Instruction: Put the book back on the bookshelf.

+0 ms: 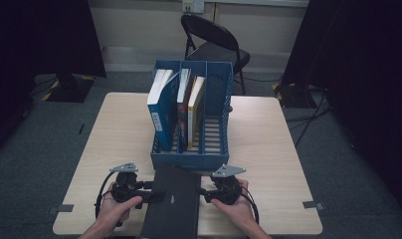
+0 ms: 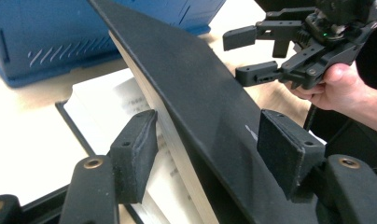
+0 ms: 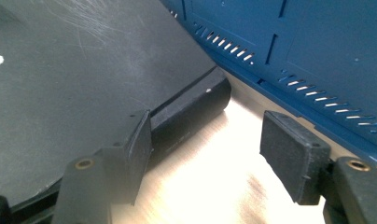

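Observation:
A black hardcover book [image 1: 171,204] lies on the table's near edge, in front of a blue file rack [image 1: 189,160]. My left gripper [image 1: 156,192] reaches in from the book's left side. In the left gripper view the black cover [image 2: 210,107] stands lifted with a block of pages, slanting between the jaws of my left gripper [image 2: 210,149], and printed pages [image 2: 126,102] lie open below. The pads are not visibly pressing on it. My right gripper [image 1: 205,191] waits at the book's right side, open, its left pad beside the spine [image 3: 191,112] and bare table between the jaws [image 3: 214,149].
The blue rack [image 3: 294,37] holds a blue book [image 1: 159,109] and two slimmer upright books [image 1: 191,107]; its right compartment is bare. A black folding chair [image 1: 214,45] stands beyond the wooden table [image 1: 268,149]. Dark curtains hang at both sides.

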Tool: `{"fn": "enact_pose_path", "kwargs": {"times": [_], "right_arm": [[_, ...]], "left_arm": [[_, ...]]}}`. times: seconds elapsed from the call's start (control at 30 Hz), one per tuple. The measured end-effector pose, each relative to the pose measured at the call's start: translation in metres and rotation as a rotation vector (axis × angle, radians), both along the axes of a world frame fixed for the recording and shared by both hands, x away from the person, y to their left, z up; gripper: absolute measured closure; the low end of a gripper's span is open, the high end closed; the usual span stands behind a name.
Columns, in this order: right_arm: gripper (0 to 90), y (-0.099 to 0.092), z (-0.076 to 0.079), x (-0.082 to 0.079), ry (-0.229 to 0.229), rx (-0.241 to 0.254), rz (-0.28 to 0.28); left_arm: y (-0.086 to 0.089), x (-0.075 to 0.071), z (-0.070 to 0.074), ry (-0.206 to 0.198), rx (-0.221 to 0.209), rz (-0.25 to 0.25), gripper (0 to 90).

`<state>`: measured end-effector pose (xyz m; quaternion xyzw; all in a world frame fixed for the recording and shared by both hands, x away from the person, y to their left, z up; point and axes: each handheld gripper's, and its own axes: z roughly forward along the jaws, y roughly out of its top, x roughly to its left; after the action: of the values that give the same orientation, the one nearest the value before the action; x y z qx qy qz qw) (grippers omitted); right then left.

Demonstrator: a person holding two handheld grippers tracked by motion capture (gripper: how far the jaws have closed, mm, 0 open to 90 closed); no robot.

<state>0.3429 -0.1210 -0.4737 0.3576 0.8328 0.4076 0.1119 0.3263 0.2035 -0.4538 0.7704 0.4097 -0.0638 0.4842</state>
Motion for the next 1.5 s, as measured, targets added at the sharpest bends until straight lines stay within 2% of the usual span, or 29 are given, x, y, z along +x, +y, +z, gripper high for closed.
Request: {"fn": "enact_pose_path", "kwargs": {"times": [0.13, 0.23, 0.3, 0.33, 0.37, 0.4, 0.47, 0.53, 0.63, 0.7, 0.77, 0.8, 0.9, 1.03, 1.07, 1.17, 1.27, 1.3, 1.33, 1.43, 1.5], "right_arm": [[33.4, 0.000, 0.000, 0.000, 0.001, 0.002, 0.001], [33.1, 0.000, 0.000, 0.001, 0.003, 0.002, 0.001], [32.9, -0.001, 0.000, 0.001, 0.003, 0.003, 0.001], [32.7, -0.001, 0.000, 0.001, 0.003, 0.003, 0.001], [32.7, -0.001, 0.000, 0.001, 0.004, 0.004, 0.001], [32.7, -0.001, 0.000, 0.001, 0.004, 0.004, 0.001], [32.7, -0.001, 0.000, 0.001, 0.003, 0.003, 0.001], [33.1, 0.000, 0.000, 0.000, 0.000, 0.002, 0.002], [33.2, 0.000, 0.000, 0.000, 0.001, -0.001, 0.007], [33.1, 0.000, -0.001, 0.000, 0.005, -0.006, 0.009], [33.1, 0.000, -0.001, -0.001, 0.000, -0.009, 0.012], [33.2, 0.000, -0.001, -0.002, -0.006, -0.017, 0.013], [33.0, 0.001, -0.001, -0.002, -0.008, -0.017, 0.014], [32.5, 0.000, -0.001, -0.001, -0.006, -0.017, 0.014], [32.5, 0.000, -0.001, -0.001, -0.006, -0.017, 0.014], [32.5, 0.000, -0.001, -0.001, -0.005, -0.017, 0.013], [32.6, 0.000, -0.001, -0.001, -0.003, -0.013, 0.013], [32.5, 0.000, -0.001, -0.001, -0.003, -0.013, 0.013], [32.5, 0.000, -0.001, -0.001, -0.003, -0.013, 0.013], [32.2, 0.000, -0.001, -0.001, -0.002, -0.014, 0.014], [31.9, -0.001, -0.001, -0.001, 0.001, -0.012, 0.013]], "left_arm": [[-0.001, -0.001, 0.000, -0.008, 0.020, -0.001, 37.7], [-0.001, 0.001, -0.002, 0.009, 0.017, 0.006, 36.7], [-0.002, 0.002, -0.002, 0.013, 0.000, 0.010, 36.7], [-0.003, 0.003, -0.002, 0.007, 0.009, 0.012, 36.7], [-0.006, 0.003, -0.001, -0.010, 0.040, 0.015, 36.7], [-0.009, 0.004, -0.002, -0.009, 0.079, 0.033, 36.6], [-0.012, 0.005, -0.006, -0.011, 0.108, 0.026, 35.5], [-0.013, 0.007, -0.010, 0.011, 0.125, 0.032, 35.4], [-0.012, 0.008, -0.011, 0.008, 0.150, 0.032, 34.3], [-0.012, 0.009, -0.013, 0.017, 0.177, 0.053, 33.0], [-0.009, 0.009, -0.011, -0.031, 0.218, 0.095, 29.6], [-0.006, 0.010, -0.010, -0.034, 0.212, 0.113, 29.2], [-0.001, 0.014, -0.012, -0.014, 0.193, 0.118, 29.3], [-0.002, 0.017, -0.018, 0.045, 0.142, 0.088, 32.9], [-0.004, 0.017, -0.019, 0.038, 0.144, 0.076, 34.7], [-0.007, 0.016, -0.023, 0.082, 0.123, 0.066, 34.1], [-0.005, 0.016, -0.021, 0.080, 0.114, 0.067, 36.3], [-0.002, 0.016, -0.020, 0.100, 0.074, 0.073, 36.3], [-0.002, 0.016, -0.020, 0.100, 0.074, 0.073, 36.3], [0.002, 0.014, -0.014, 0.087, 0.009, 0.072, 36.5], [0.003, 0.013, -0.011, 0.079, 0.000, 0.067, 36.8]]}}
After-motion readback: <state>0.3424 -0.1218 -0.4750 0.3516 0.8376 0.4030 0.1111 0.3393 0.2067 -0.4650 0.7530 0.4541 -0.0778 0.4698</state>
